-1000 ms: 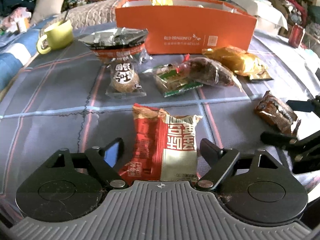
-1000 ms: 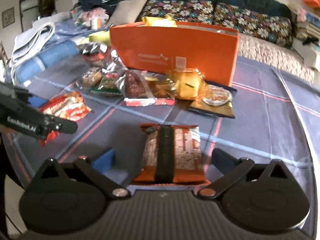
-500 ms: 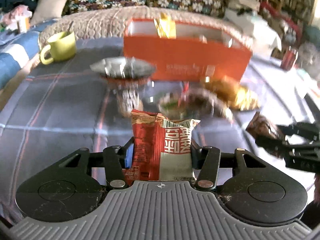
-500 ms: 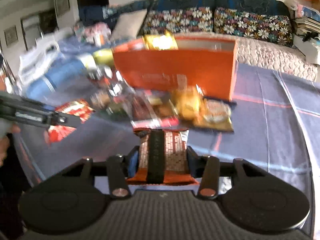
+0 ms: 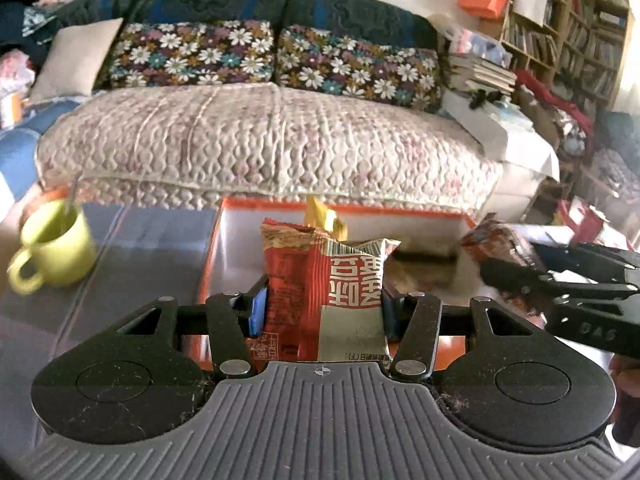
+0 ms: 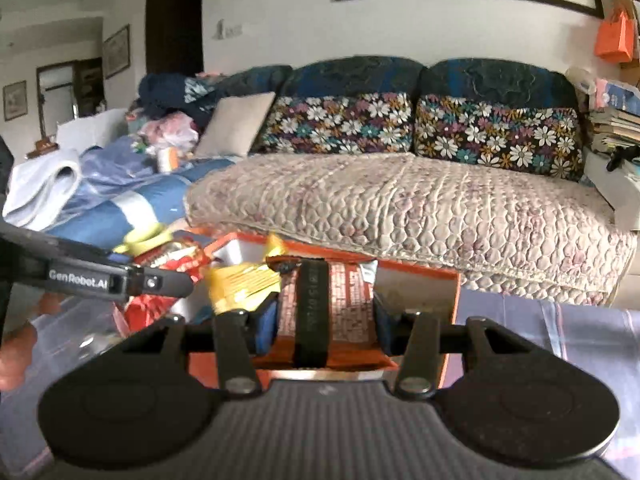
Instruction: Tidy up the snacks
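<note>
Above the orange box (image 5: 212, 256), both level claws clamp packets: left claw (image 5: 323, 312) red, right claw (image 6: 326, 322) brown.

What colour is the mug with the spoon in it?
Yellow-green; the mug shows best in the left wrist view.

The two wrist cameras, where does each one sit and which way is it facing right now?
Left wrist: on the left gripper, facing the sofa over the orange box; its fingers clamp a red snack bag; the right gripper shows at right.
Right wrist: on the right gripper, facing the sofa; its fingers clamp a brown snack pack; the left gripper shows at left.
Shared: sofa, orange box, each other's gripper.
</note>
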